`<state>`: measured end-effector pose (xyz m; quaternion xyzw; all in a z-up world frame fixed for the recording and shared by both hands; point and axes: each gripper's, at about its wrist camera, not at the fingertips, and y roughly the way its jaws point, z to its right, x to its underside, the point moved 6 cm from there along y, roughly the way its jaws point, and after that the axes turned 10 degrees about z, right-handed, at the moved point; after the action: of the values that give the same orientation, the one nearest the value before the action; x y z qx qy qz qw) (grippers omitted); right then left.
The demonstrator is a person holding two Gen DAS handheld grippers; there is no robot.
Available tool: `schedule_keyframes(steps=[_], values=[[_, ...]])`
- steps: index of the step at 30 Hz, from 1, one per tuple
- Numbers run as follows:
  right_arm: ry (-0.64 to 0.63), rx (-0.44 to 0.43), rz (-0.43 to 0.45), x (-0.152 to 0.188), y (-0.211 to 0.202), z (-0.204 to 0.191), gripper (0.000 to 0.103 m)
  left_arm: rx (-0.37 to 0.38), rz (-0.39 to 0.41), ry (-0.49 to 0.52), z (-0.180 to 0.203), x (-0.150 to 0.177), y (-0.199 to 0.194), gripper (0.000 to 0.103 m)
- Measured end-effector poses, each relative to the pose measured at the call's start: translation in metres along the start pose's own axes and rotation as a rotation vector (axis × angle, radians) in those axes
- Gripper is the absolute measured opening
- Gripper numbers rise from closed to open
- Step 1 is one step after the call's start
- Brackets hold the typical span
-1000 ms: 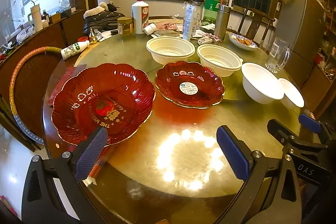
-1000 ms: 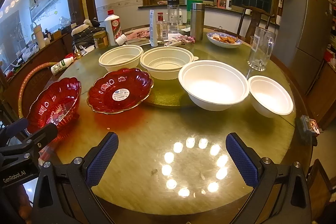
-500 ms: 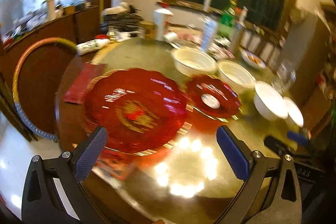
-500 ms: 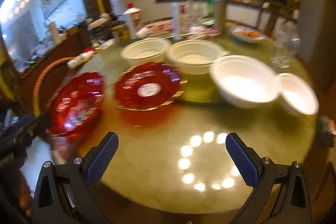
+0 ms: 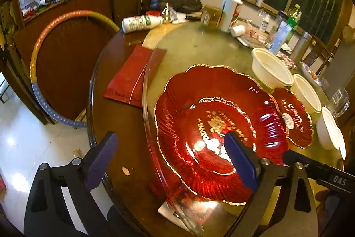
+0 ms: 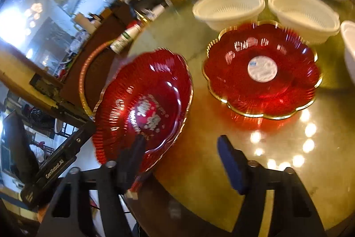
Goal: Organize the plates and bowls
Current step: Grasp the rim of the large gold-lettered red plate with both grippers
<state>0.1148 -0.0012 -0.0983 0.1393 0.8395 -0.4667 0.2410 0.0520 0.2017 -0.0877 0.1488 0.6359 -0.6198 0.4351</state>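
A large red scalloped plate [image 5: 217,126] [image 6: 144,103] with a gold rim sits at the table's left side. My left gripper [image 5: 170,161] straddles its left rim, one pad over the dish and one outside it. The jaws are closing and do not touch the plate. My right gripper [image 6: 180,166] straddles the near right rim, its jaws closing with the pads still apart from it. A smaller red plate [image 6: 261,72] [image 5: 292,119] lies to the right. Behind it stand two cream ribbed bowls [image 6: 228,8] [image 6: 304,12] and a white bowl [image 6: 349,48].
A red envelope [image 5: 133,77] lies left of the big plate, under the glass turntable's edge [image 5: 145,103]. A hoop [image 5: 44,54] leans on a chair off the table's left edge. Bottles [image 5: 230,10] and clutter fill the far side.
Both grippers have swung left and dropped toward the large red plate, which now fills the near view. The right gripper's jaws have narrowed, and its view has tilted.
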Motion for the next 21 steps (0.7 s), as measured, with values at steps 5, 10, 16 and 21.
schedule_keyframes(steps=[5, 10, 16, 21], values=[[0.085, -0.015, -0.040, -0.002, 0.026, 0.009, 0.040, 0.024, -0.077, -0.020, 0.003, 0.011, 0.022, 0.029], [0.060, 0.004, -0.043, -0.005, 0.038, 0.004, 0.016, 0.026, -0.110, -0.054, -0.001, 0.018, 0.031, 0.012], [-0.010, -0.021, 0.032, -0.013, 0.022, -0.018, 0.015, -0.005, -0.004, -0.052, -0.005, -0.002, 0.003, 0.011], [-0.040, -0.030, 0.053, -0.023, 0.018, -0.029, 0.015, -0.022, 0.017, -0.046, -0.008, -0.011, 0.002, 0.011]])
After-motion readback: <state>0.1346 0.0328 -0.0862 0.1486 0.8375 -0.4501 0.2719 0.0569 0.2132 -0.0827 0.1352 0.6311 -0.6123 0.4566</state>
